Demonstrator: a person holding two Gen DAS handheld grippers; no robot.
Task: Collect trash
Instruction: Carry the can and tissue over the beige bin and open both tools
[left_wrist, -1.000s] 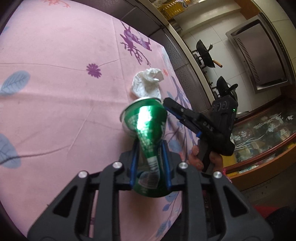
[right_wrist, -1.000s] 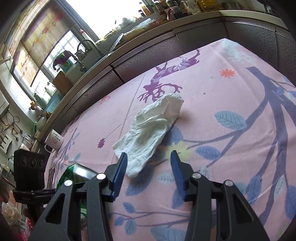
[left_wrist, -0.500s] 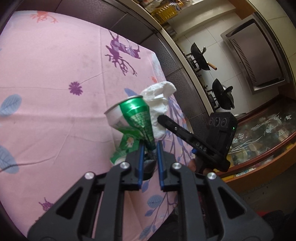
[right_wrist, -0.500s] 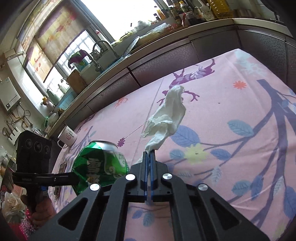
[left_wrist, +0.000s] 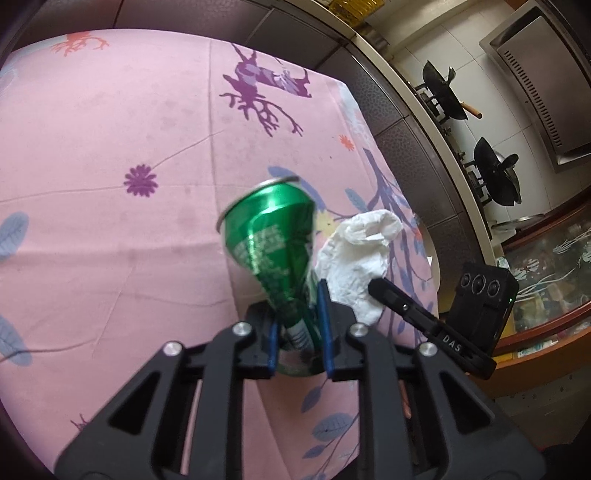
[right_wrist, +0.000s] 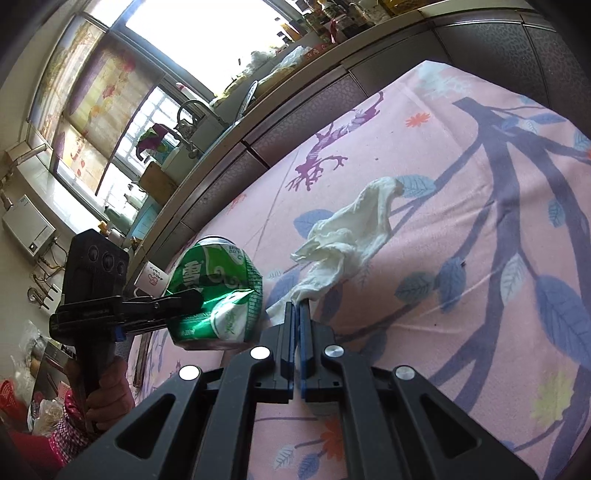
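My left gripper (left_wrist: 297, 325) is shut on a crushed green can (left_wrist: 275, 254) and holds it above the pink flowered tablecloth (left_wrist: 110, 147). The can (right_wrist: 216, 295) and the left gripper (right_wrist: 177, 308) also show in the right wrist view, at the left. My right gripper (right_wrist: 297, 314) is shut on a crumpled white tissue (right_wrist: 347, 240), which hangs lifted off the cloth. In the left wrist view the tissue (left_wrist: 354, 254) sits just right of the can, with the right gripper (left_wrist: 373, 286) pinching it from the right.
Dark cabinet fronts (right_wrist: 295, 122) run along the far edge of the table. A white mug (right_wrist: 151, 275) stands at the far left of the table. The table's right edge (left_wrist: 424, 229) drops off toward a stove with black woks (left_wrist: 495, 181).
My right gripper closed on the tissue and lifted it off the cloth. My left gripper squeezed the can flat in the middle and raised it. Both grippers came closer together.
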